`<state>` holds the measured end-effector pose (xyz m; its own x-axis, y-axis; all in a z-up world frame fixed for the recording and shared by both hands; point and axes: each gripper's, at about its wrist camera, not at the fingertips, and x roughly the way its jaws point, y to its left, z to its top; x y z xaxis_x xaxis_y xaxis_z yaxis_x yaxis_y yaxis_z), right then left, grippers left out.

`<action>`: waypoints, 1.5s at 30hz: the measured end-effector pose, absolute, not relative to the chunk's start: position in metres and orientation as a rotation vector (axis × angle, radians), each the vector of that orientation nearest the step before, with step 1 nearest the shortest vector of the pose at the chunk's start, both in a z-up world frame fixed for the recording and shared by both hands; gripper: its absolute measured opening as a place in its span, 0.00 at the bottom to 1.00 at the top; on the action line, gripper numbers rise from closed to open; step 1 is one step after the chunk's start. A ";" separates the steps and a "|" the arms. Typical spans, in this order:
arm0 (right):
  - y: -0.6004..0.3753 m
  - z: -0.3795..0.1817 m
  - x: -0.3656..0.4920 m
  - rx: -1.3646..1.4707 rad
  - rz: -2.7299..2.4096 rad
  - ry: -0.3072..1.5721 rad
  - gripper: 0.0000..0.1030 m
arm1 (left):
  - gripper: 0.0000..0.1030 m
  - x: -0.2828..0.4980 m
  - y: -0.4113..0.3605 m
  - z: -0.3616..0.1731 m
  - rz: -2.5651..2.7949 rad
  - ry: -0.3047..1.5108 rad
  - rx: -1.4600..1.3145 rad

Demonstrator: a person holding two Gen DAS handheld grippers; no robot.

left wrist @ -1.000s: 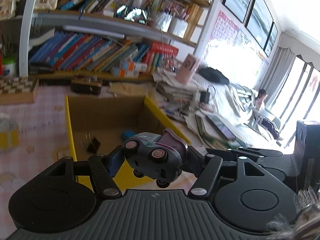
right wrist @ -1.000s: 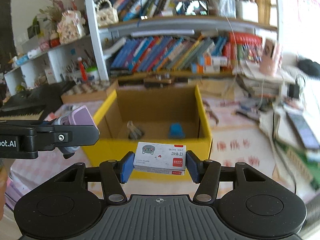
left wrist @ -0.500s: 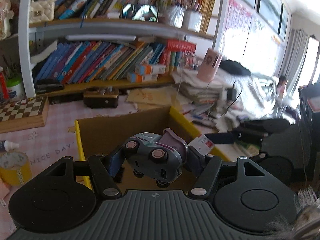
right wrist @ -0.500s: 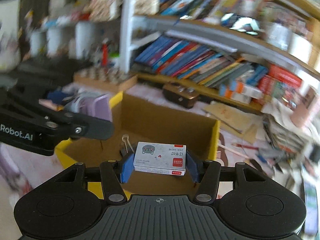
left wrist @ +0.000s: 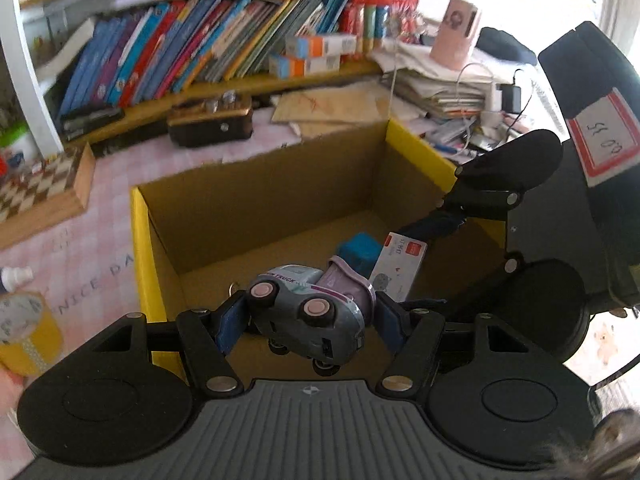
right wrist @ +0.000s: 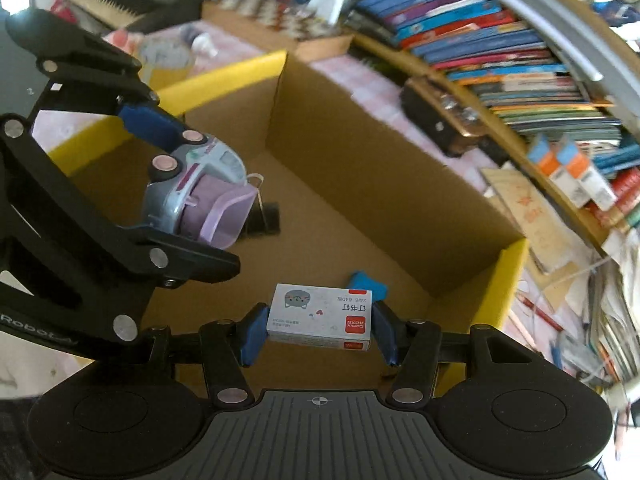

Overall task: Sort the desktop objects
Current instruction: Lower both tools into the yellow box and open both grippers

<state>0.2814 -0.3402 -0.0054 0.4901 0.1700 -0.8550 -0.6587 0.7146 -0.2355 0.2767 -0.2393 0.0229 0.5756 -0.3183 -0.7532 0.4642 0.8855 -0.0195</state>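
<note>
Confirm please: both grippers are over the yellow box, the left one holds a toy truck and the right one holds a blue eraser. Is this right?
Not quite. The right gripper holds a small box of staples, not the blue eraser, which lies inside the yellow box; the right wrist view shows it. The left gripper does hold the toy truck.

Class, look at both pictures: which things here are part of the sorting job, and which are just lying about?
Part of the job:
toy truck
staple box
cardboard box

Lying about:
books
chessboard
tape roll
</note>
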 end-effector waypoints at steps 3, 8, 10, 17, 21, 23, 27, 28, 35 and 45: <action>-0.339 -0.014 0.288 -0.617 0.570 0.986 0.54 | 0.62 0.281 -0.240 0.017 -0.456 0.876 0.204; -0.342 -0.021 0.296 -0.596 0.599 1.066 0.54 | 0.62 0.280 -0.247 0.012 -0.450 0.883 0.290; -0.342 -0.023 0.296 -0.597 0.608 1.081 0.54 | 0.62 0.280 -0.249 0.011 -0.452 0.885 0.314; -0.341 -0.025 0.300 -0.593 0.613 1.095 0.55 | 0.62 0.277 -0.251 0.008 -0.453 0.882 0.363; -0.342 -0.021 0.300 -0.580 0.614 1.080 0.55 | 0.61 0.276 -0.250 0.008 -0.455 0.875 0.346; -0.343 -0.019 0.299 -0.574 0.606 1.070 0.55 | 0.64 0.274 -0.248 0.010 -0.457 0.862 0.339; -0.347 -0.006 0.292 -0.548 0.595 1.015 0.56 | 0.72 0.264 -0.243 0.019 -0.457 0.811 0.325; -0.349 -0.002 0.290 -0.538 0.597 1.001 0.56 | 0.73 0.262 -0.242 0.021 -0.460 0.799 0.316; -0.364 0.033 0.274 -0.427 0.568 0.892 0.61 | 0.81 0.241 -0.233 0.047 -0.459 0.688 0.260; -0.380 0.066 0.242 -0.295 0.503 0.779 0.62 | 0.86 0.210 -0.212 0.078 -0.445 0.579 0.131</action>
